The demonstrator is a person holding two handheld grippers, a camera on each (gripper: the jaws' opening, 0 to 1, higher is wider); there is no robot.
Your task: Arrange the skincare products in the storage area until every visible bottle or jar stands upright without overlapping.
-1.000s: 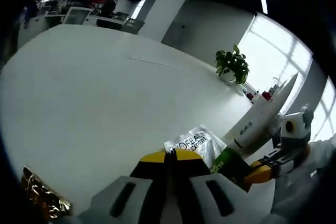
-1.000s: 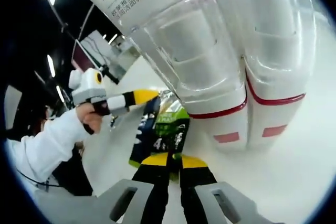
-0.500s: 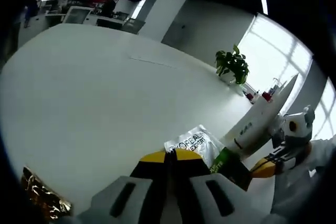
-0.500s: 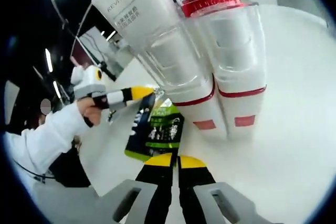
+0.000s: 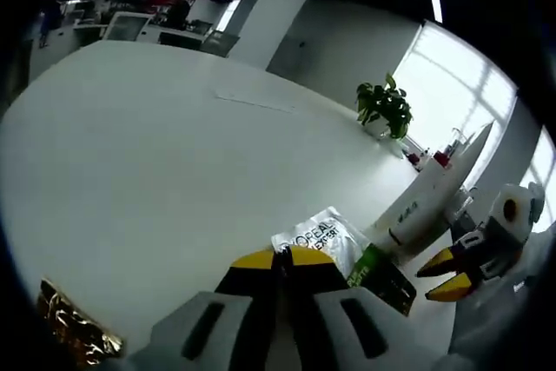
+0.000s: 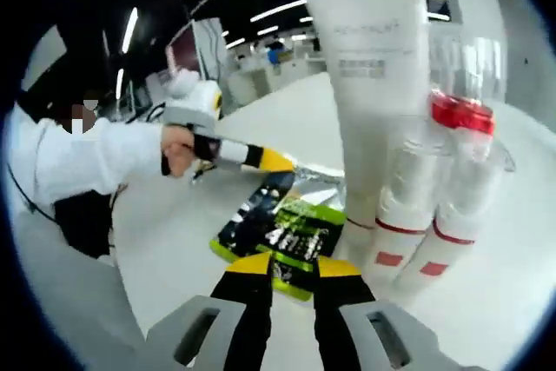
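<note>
A white tube (image 6: 376, 84) stands upright on its cap, with two clear bottles with red trim (image 6: 434, 215) close against its base. A green-and-black sachet (image 6: 287, 234) lies flat just beyond my right gripper (image 6: 294, 268), whose jaws stand open and hold nothing. Behind it lies a silver sachet (image 6: 318, 182). My left gripper (image 5: 278, 260) is shut, its tips at the near edge of the silver sachet (image 5: 323, 234); whether it pinches the sachet is hidden. To the right are the green sachet (image 5: 384, 274), the white tube (image 5: 430, 197) and the right gripper (image 5: 447, 274).
All of this sits on a wide white table (image 5: 148, 154). A crumpled gold foil (image 5: 74, 332) lies near its left edge. A potted plant (image 5: 384, 107) stands far back by the windows. A person's white sleeve (image 6: 82, 158) and hand (image 6: 178, 147) hold the left gripper (image 6: 265, 160).
My right gripper has drawn back from the tube and bottles, and its jaws have parted. The left gripper has stayed where it was.
</note>
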